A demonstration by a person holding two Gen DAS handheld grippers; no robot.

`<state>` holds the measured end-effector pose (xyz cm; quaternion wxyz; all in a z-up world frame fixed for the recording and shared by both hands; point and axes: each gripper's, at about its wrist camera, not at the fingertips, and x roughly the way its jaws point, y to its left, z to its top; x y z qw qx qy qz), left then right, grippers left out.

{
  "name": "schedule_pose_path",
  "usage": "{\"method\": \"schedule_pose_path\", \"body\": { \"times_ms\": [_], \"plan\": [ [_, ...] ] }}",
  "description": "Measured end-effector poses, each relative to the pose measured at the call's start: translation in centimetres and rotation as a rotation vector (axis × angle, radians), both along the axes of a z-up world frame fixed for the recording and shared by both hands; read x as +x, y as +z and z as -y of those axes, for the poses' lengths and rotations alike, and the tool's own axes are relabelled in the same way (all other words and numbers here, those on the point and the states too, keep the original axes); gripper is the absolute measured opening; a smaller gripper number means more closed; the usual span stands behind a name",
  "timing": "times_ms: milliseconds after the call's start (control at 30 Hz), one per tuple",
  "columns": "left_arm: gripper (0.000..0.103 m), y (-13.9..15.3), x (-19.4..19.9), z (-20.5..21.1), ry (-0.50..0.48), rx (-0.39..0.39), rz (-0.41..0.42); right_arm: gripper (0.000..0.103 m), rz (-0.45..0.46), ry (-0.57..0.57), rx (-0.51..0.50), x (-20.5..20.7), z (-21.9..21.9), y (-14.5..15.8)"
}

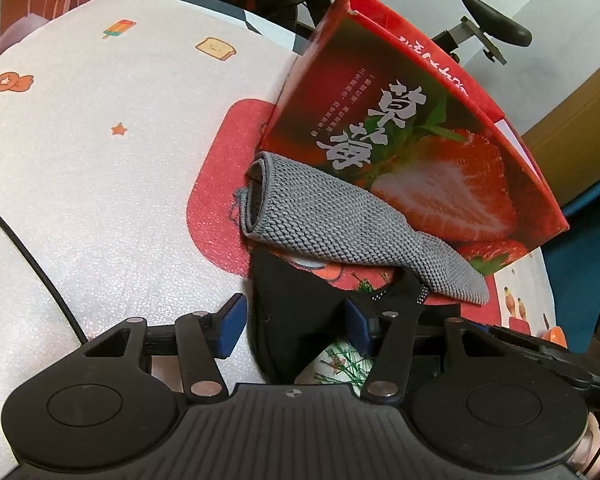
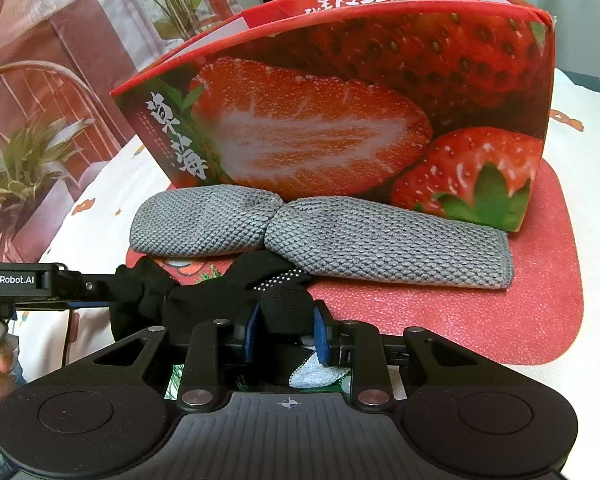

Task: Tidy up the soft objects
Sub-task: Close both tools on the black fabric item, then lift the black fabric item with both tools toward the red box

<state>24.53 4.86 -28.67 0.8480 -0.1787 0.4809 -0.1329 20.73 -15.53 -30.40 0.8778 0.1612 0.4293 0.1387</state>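
- The black sock (image 2: pixel 236 292) lies bunched on the red mat (image 2: pixel 480 320), in front of the grey sock (image 2: pixel 384 240); its full shape is hard to make out, dark folds merging with the black gripper frames
- The right gripper (image 2: pixel 286 330) is clenched on a fold of the black sock, blue pads pressing both sides; below it a white knitted scrap is half hidden by the frame
- The left gripper (image 1: pixel 296 326) has the black sock's other end between its jaws; the right pad touches the cloth, the left pad stands clear of it, so no grip
- The grey sock lies against the foot of the strawberry box (image 2: pixel 340 112); its far end is covered by the black one in the left view
- The box bears white Chinese characters; smaller print is unreadable; its inside is out of sight
- "GenRobot.AI" reads on the left gripper's side in the right view
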Motion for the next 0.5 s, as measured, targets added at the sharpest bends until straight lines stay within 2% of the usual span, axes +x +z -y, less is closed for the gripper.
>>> {"method": "schedule_pose_path", "body": {
  "times_ms": [67, 267, 367, 433, 500],
  "plan": [
    [0.051, -0.1, 0.1, -0.1, 0.004, -0.011, -0.001, 0.025, 0.0, 0.001, -0.001, 0.0, 0.0, 0.0],
    [0.023, 0.0, 0.2, 0.3, -0.015, 0.024, 0.014, 0.025, -0.004, 0.0, -0.005, 0.0, -0.1, 0.1],
    [0.019, 0.6, 0.0, 0.9, -0.043, 0.055, 0.047, 0.024, -0.006, -0.003, -0.002, 0.0, -0.1, 0.1],
    [0.018, 0.8, -0.2, 1.2, -0.061, 0.076, 0.065, 0.015, 0.0, 0.002, 0.019, -0.3, -0.1, 0.2],
    [0.018, 1.2, -0.4, 1.2, -0.064, 0.081, 0.087, 0.012, 0.016, 0.011, 0.024, -0.7, -0.2, 0.5]
  ]
}}
